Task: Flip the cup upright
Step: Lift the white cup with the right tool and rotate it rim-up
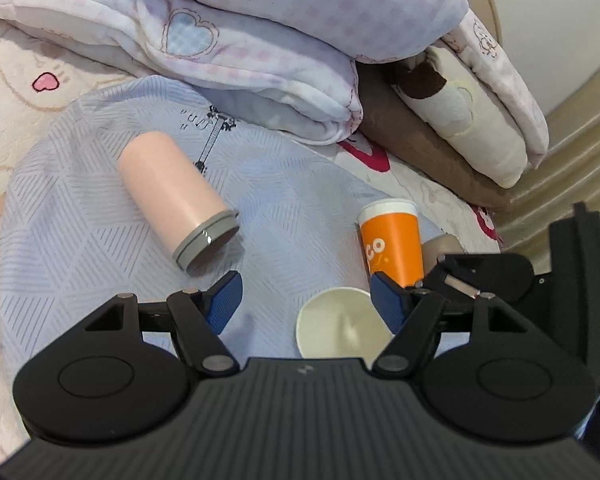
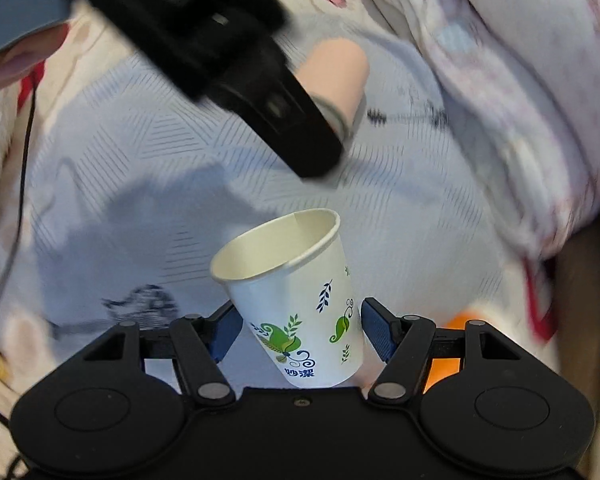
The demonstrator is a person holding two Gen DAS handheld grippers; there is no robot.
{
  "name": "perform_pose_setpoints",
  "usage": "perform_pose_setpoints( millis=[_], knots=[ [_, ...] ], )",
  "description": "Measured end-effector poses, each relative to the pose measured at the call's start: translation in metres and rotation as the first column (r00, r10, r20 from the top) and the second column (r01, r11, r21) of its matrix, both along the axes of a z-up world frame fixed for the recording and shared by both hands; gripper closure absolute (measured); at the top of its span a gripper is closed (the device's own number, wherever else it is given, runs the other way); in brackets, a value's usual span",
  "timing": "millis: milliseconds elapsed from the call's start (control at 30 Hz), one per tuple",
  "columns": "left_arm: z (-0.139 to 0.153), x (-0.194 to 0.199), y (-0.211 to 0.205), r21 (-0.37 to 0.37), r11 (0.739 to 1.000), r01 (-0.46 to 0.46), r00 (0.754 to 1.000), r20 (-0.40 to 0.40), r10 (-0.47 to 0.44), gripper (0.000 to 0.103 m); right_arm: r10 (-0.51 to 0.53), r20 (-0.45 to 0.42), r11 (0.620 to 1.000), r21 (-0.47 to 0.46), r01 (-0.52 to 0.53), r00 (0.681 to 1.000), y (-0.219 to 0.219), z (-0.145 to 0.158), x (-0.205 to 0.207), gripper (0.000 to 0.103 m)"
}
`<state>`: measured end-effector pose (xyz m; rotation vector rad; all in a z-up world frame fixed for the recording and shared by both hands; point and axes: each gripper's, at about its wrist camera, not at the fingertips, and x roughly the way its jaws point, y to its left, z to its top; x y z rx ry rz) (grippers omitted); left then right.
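A white paper cup with green leaf print (image 2: 300, 300) stands mouth up, tilted a little, between the blue pads of my right gripper (image 2: 298, 330); the pads sit close beside its walls with small gaps. In the left wrist view its open mouth (image 1: 340, 324) shows from above, near my open, empty left gripper (image 1: 306, 300). A pink tumbler with a grey rim (image 1: 176, 196) lies on its side on the blue cloth (image 1: 80, 216). An orange paper cup (image 1: 392, 240) stands upside down at the right.
Folded pink and white quilts (image 1: 260, 40) are piled behind the cloth, with a brown cushion (image 1: 420, 152) at the right. The left gripper body (image 2: 220, 52) crosses the top of the right wrist view. A black cable (image 2: 24, 152) runs down the left.
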<state>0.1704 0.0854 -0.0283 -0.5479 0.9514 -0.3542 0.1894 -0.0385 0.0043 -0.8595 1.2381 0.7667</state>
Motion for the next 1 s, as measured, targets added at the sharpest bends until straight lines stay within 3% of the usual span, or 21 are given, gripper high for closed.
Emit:
perform_pose_setpoints(
  millis=[67, 133, 233, 367, 467, 567, 733, 1000],
  knots=[
    [-0.001, -0.006, -0.001, -0.004, 1.0, 0.012, 1.0, -0.022, -0.012, 0.033, -0.105, -0.052, 0.994, 0.002, 0.105, 0.993, -0.004, -0.003, 0.002, 0.033],
    [-0.004, -0.01, -0.005, -0.023, 0.999, 0.035, 0.998, -0.048, -0.036, 0.033, -0.233, -0.115, 0.972, -0.01, 0.234, 0.966, -0.012, -0.008, 0.007, 0.033],
    [-0.011, -0.013, -0.015, -0.037, 0.996, 0.087, 0.993, -0.079, -0.09, 0.033, -0.382, -0.175, 0.923, -0.025, 0.384, 0.907, -0.022, -0.012, 0.0, 0.033],
    [-0.025, -0.013, -0.028, -0.053, 0.992, 0.116, 0.982, -0.142, -0.122, 0.033, -0.494, -0.222, 0.864, -0.02, 0.502, 0.841, -0.036, -0.015, -0.001, 0.033],
    [-0.029, -0.015, -0.033, -0.111, 0.986, 0.126, 0.977, -0.157, -0.143, 0.033, -0.584, -0.291, 0.79, 0.011, 0.614, 0.757, -0.051, -0.016, -0.003, 0.033],
    [-0.03, -0.019, -0.038, -0.141, 0.98, 0.141, 0.974, -0.156, -0.163, 0.033, -0.651, -0.342, 0.716, 0.018, 0.698, 0.678, -0.065, -0.019, -0.006, 0.033],
    [-0.041, -0.023, -0.047, -0.213, 0.966, 0.148, 0.959, -0.21, -0.193, 0.033, -0.719, -0.392, 0.613, 0.033, 0.789, 0.574, -0.085, -0.026, -0.008, 0.033],
    [-0.057, -0.021, -0.056, -0.28, 0.951, 0.133, 0.945, -0.254, -0.207, 0.04, -0.744, -0.45, 0.534, 0.046, 0.844, 0.495, -0.093, -0.043, -0.018, 0.033]
  ],
)
